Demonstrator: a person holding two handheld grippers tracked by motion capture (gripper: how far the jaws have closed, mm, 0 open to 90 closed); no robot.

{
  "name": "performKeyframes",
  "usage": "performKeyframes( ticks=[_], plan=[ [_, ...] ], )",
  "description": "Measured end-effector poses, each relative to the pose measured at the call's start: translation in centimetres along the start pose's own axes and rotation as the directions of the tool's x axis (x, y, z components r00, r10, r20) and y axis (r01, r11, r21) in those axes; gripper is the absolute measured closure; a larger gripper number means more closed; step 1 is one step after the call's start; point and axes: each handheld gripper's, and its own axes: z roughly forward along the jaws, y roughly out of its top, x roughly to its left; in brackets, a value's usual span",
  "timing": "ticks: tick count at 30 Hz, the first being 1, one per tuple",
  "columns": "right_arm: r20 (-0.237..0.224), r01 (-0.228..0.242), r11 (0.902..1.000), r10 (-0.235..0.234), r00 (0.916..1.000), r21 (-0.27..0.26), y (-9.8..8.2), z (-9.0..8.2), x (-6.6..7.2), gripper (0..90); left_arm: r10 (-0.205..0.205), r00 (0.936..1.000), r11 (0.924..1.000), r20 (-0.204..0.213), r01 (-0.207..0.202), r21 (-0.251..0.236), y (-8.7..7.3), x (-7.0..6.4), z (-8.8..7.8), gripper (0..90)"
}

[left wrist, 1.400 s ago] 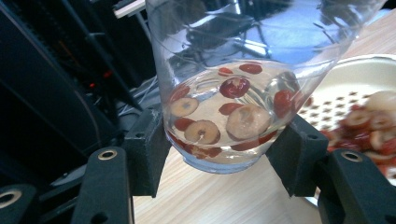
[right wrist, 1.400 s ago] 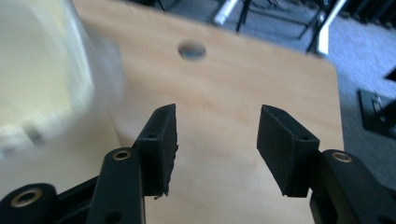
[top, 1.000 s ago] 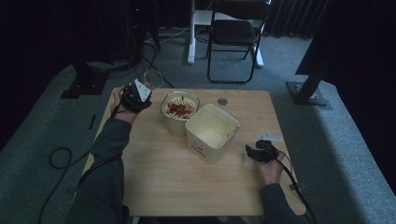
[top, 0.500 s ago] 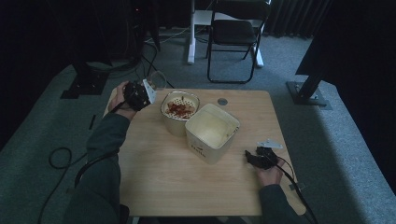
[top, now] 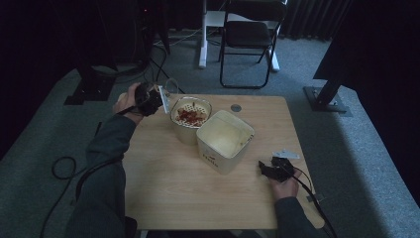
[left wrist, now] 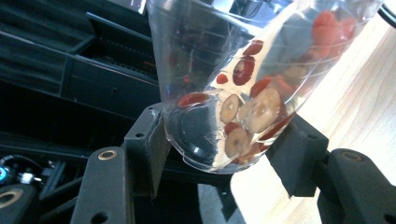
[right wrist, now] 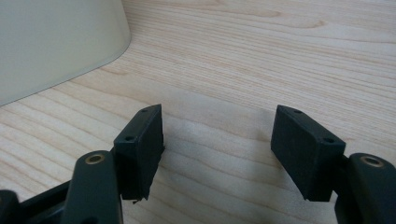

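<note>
My left gripper (top: 150,99) is at the table's far left corner, shut on the base of a clear plastic cup (left wrist: 233,79) holding red and tan dried fruit slices (left wrist: 254,109). The cup (top: 171,88) tilts toward a perforated bowl (top: 190,113) with red pieces in it. A cream square bin (top: 225,141) stands against that bowl. My right gripper (top: 272,169) rests low over the wood table (right wrist: 261,51) right of the bin, open with nothing between its pads (right wrist: 140,149). The bin's wall (right wrist: 51,42) shows at that view's upper left.
A small round grey disc (top: 236,107) lies on the table behind the bin. Beyond the table stands a folding chair (top: 247,39), and a stand base (top: 327,101) sits at the far right. A cable (top: 62,168) loops on the floor at left.
My left gripper has shifted slightly right with the cup, toward the perforated bowl. My right gripper has slid a little toward the table's near edge.
</note>
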Motion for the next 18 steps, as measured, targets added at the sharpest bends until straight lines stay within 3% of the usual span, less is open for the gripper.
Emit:
performKeyframes(
  ticks=[13, 18],
  plan=[
    [-0.002, 0.0, 1.0, 0.0, 1.0, 0.0, 0.0, 0.0, 0.0, 33.9, 0.082, 0.9966, 0.9966, -0.012, -0.081, 0.013, 0.9, -0.2, 0.2, 42.4],
    [-0.004, 0.002, 1.0, -0.002, 1.0, 0.0, 0.0, 0.0, 0.1, 33.9, 0.093, 0.9955, 0.9956, -0.018, -0.093, 0.015, 1.1, -0.1, 0.2, 42.4]
  ],
)
